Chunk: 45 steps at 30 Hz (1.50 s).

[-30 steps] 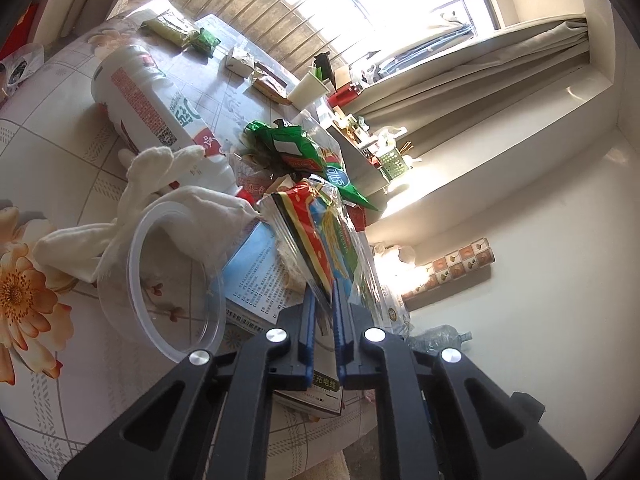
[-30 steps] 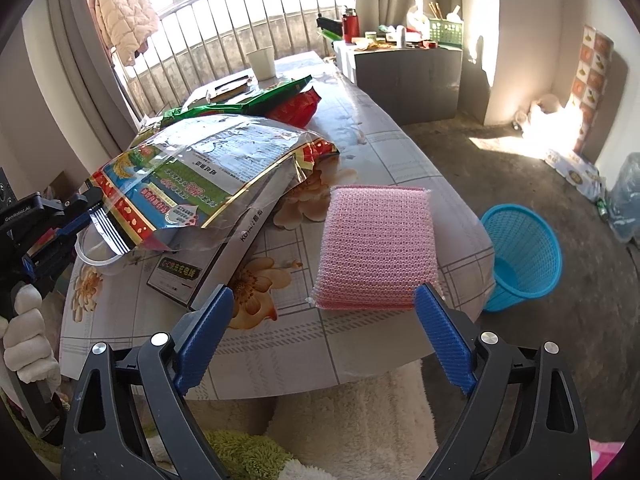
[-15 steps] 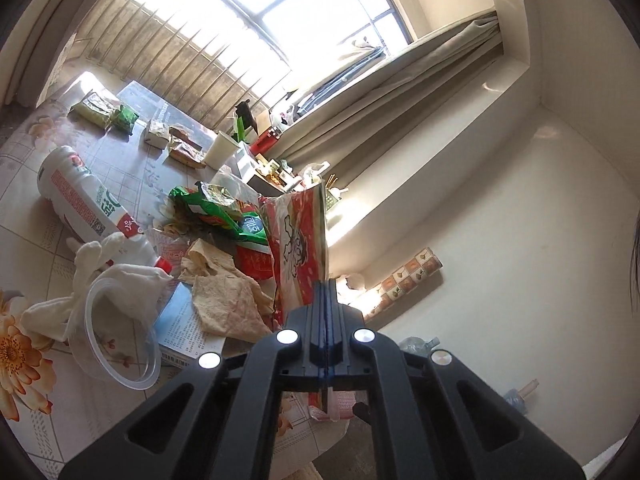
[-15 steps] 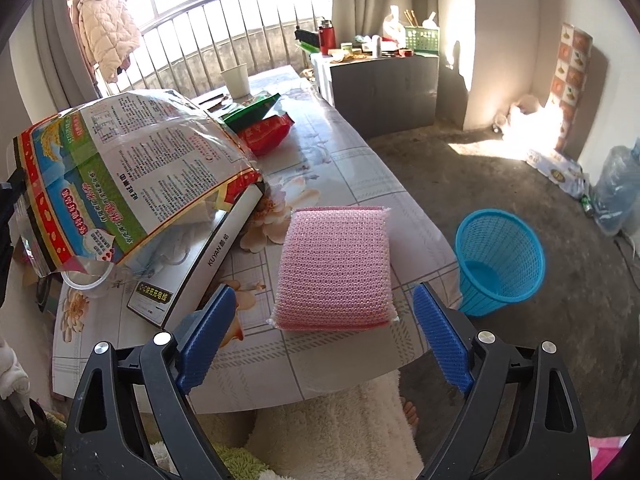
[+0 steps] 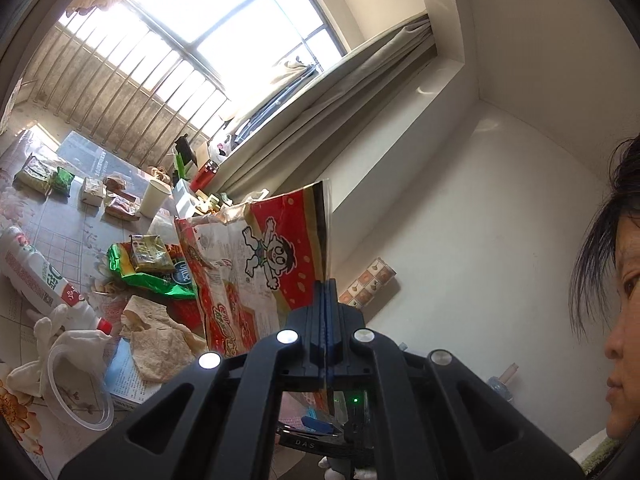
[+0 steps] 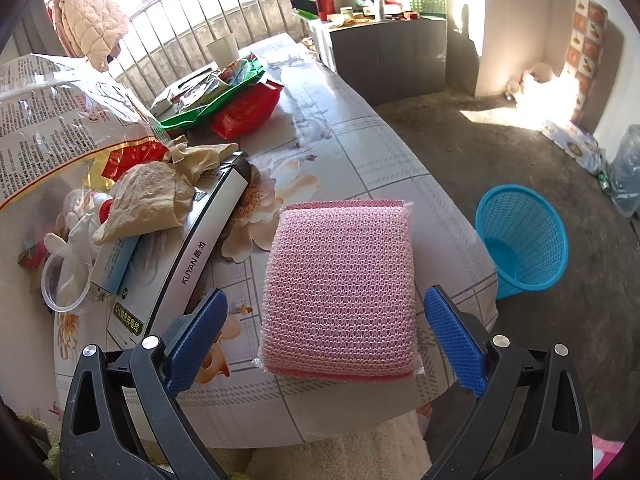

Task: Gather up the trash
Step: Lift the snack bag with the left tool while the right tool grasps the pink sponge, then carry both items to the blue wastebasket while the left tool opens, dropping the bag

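Observation:
My left gripper [image 5: 327, 286] is shut on a large red and white snack bag [image 5: 260, 264] and holds it up above the table. The bag's printed back shows at the left of the right wrist view [image 6: 52, 120]. My right gripper [image 6: 324, 320] is open and empty, its blue pads on either side of a pink mesh sponge [image 6: 340, 292] that lies near the table's front edge. A blue mesh trash basket [image 6: 520, 240] stands on the floor to the right of the table. Crumpled brown paper [image 6: 152, 196] lies on a white box [image 6: 192, 256].
The floral table [image 6: 348, 136] holds green and red snack bags [image 6: 236, 96], a clear plastic cup [image 6: 64, 284], a white glove [image 5: 60, 332], a milk bottle [image 5: 36, 276] and a paper cup [image 6: 222, 50]. A grey cabinet [image 6: 392, 52] stands behind. The person's face [image 5: 624, 320] is at the right.
My left gripper has lifted the snack bag off the pile and raised it upright, uncovering the crumpled brown paper. My right gripper has moved closer over the pink sponge, still open.

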### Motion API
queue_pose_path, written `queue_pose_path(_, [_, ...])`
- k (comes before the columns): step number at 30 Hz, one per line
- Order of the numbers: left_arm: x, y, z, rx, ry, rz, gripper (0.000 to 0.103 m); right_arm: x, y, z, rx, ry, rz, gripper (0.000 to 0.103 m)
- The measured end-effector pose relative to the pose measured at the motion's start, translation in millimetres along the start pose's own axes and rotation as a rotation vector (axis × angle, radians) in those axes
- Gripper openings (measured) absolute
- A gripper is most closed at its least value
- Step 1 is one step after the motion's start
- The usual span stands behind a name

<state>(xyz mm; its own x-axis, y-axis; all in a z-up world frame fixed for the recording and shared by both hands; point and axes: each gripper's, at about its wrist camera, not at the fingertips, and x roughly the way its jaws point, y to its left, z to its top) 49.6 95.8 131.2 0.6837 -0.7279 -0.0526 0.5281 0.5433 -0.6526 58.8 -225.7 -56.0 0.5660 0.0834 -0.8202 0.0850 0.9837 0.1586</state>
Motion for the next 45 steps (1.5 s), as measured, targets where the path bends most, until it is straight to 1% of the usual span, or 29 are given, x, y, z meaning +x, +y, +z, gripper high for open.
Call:
queue_pose_path(2, [3,-9,2,0.017,0.005,-0.014,0.000,8,3,0,-0.024,0.009,-0.047,0.095])
queue_pose_path(6, [13,-25,4,0.048,0.021,-0.034,0.000,20,2,1,-0.038,0.010,-0.082,0.095])
queue_pose_path(7, [17,-29,4,0.053,0.028,-0.037,0.000,22,0,1,-0.034,0.008,-0.076,0.094])
queue_pose_path(9, [26,-34,2,0.064,0.046,-0.041,0.000,23,-5,0,-0.022,0.004,-0.073,0.085])
queue_pose_path(11, [36,-40,1,0.079,0.063,-0.049,0.000,20,-8,-1,-0.022,-0.013,-0.074,0.078])
queue_pose_path(15, [69,-51,-4,0.112,0.115,-0.066,0.000,14,-19,-2,0.023,-0.028,0.004,0.075])
queue_pose_path(18, [99,-60,-9,0.122,0.170,-0.079,0.000,6,-39,-3,0.113,-0.052,0.123,0.074])
queue_pose_path(20, [121,-69,-13,0.131,0.206,-0.091,0.000,-1,-55,-4,0.167,-0.077,0.175,0.074])
queue_pose_path(24, [165,-92,-23,0.161,0.265,-0.129,0.000,-19,-103,-10,0.283,-0.133,0.182,0.074])
queue_pose_path(27, [202,-111,-36,0.177,0.320,-0.167,0.000,-28,-145,-16,0.373,-0.163,0.140,0.074])
queue_pose_path(32, [279,-135,-69,0.165,0.449,-0.221,0.000,-31,-209,-39,0.521,-0.177,0.055,0.074])
queue_pose_path(36, [348,-145,-104,0.144,0.581,-0.227,0.000,-25,-249,-57,0.619,-0.159,0.004,0.074])
queue_pose_path(40, [421,-146,-146,0.110,0.724,-0.203,0.000,-13,-274,-70,0.683,-0.131,-0.029,0.074])
queue_pose_path(45, [506,-129,-210,0.083,0.899,-0.112,0.000,-2,-297,-81,0.749,-0.099,-0.050,0.074])
